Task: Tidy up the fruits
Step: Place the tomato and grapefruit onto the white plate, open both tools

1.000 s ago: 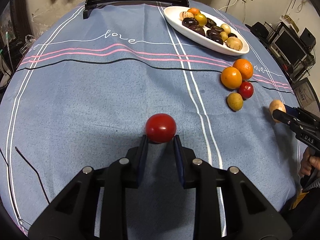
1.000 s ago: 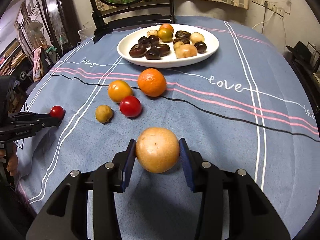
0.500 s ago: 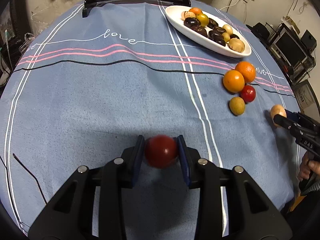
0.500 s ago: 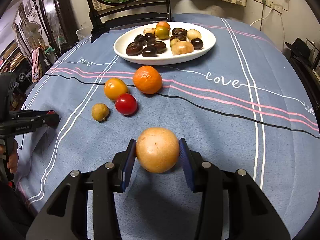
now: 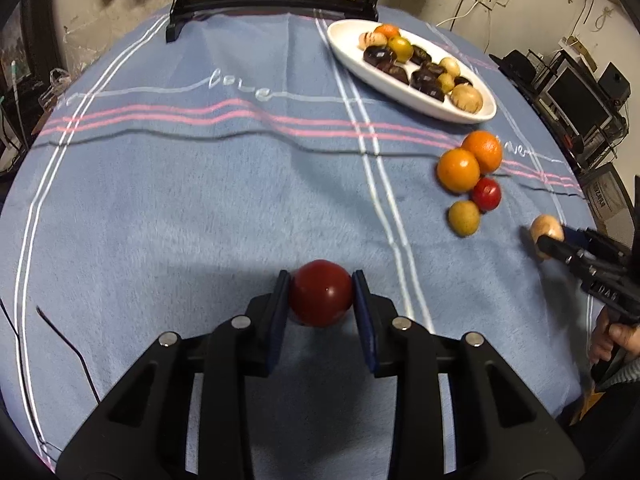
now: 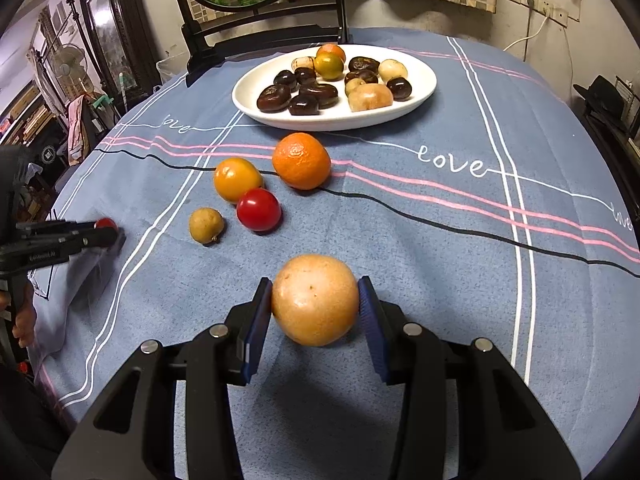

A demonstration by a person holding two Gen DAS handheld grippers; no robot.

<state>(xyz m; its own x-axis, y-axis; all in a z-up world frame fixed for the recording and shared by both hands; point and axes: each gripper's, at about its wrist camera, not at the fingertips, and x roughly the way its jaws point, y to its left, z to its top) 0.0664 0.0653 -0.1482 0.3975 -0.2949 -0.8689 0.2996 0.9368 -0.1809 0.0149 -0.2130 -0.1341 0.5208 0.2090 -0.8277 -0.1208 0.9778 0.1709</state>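
Two grippers each hold fruit for sorting: left gripper (image 5: 321, 300) jaws closing on round red tomato (image 5: 321, 298), right gripper (image 6: 316, 300) clamping round tan fruit (image 6: 315, 299), white oval plate (image 6: 248, 98) at twelve o'clock as likely destination.

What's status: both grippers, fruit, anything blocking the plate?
Left gripper closing on red tomato. Right gripper shut on tan fruit. Four loose fruits on cloth, orange nearest white plate; path over them open.
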